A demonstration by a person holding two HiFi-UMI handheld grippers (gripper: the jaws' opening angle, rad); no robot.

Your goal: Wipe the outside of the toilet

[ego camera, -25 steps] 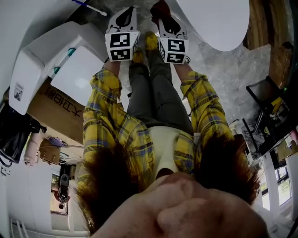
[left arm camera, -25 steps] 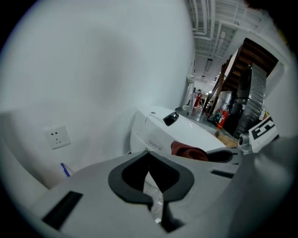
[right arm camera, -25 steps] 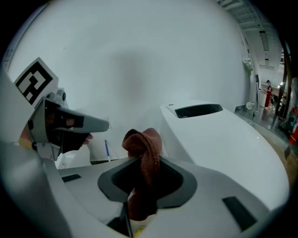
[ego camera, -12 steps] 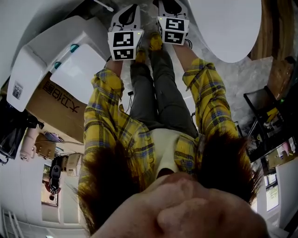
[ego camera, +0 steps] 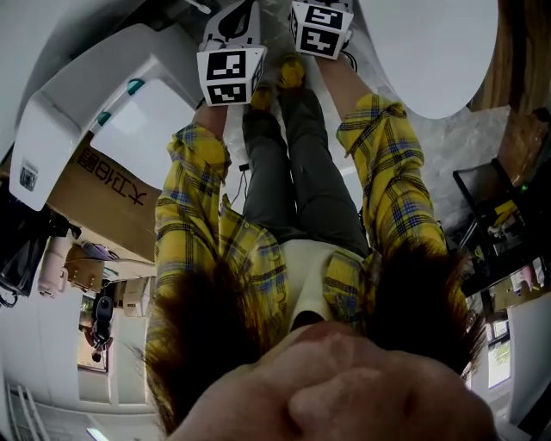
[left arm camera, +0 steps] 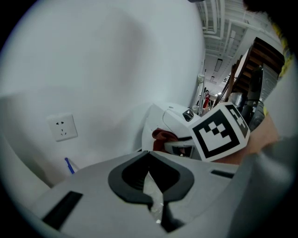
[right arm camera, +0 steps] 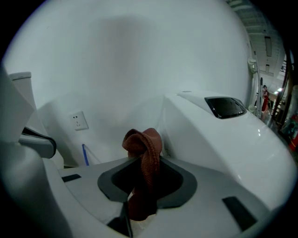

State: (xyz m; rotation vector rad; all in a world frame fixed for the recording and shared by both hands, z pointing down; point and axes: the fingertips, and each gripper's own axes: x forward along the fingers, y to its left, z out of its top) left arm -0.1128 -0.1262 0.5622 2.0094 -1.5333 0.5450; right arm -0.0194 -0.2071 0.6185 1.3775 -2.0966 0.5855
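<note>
The white toilet [right arm camera: 219,135] fills the right of the right gripper view, with a dark panel [right arm camera: 226,106] on its top. My right gripper [right arm camera: 144,163] is shut on a red-brown cloth [right arm camera: 146,148], which sticks up bunched between the jaws, just short of the toilet's side. In the left gripper view, my left gripper [left arm camera: 150,160] has its jaws together, with only a thin pale sliver between the pads. Beyond it I see the cloth [left arm camera: 163,136] and the right gripper's marker cube [left arm camera: 219,132]. Both marker cubes [ego camera: 228,73] [ego camera: 320,26] sit at the top of the head view.
A white wall with a socket [left arm camera: 62,127] lies ahead, and a blue-handled item [right arm camera: 85,155] leans at its foot. A white boxy unit [ego camera: 95,112] and a cardboard box [ego camera: 103,194] stand at the left. A white rounded surface [ego camera: 430,52] is at the upper right, dark shelving [ego camera: 499,215] further right.
Both grippers have moved forward, toward the top of the head view; the right one is now partly cut off by the edge. The cloth stays held.
</note>
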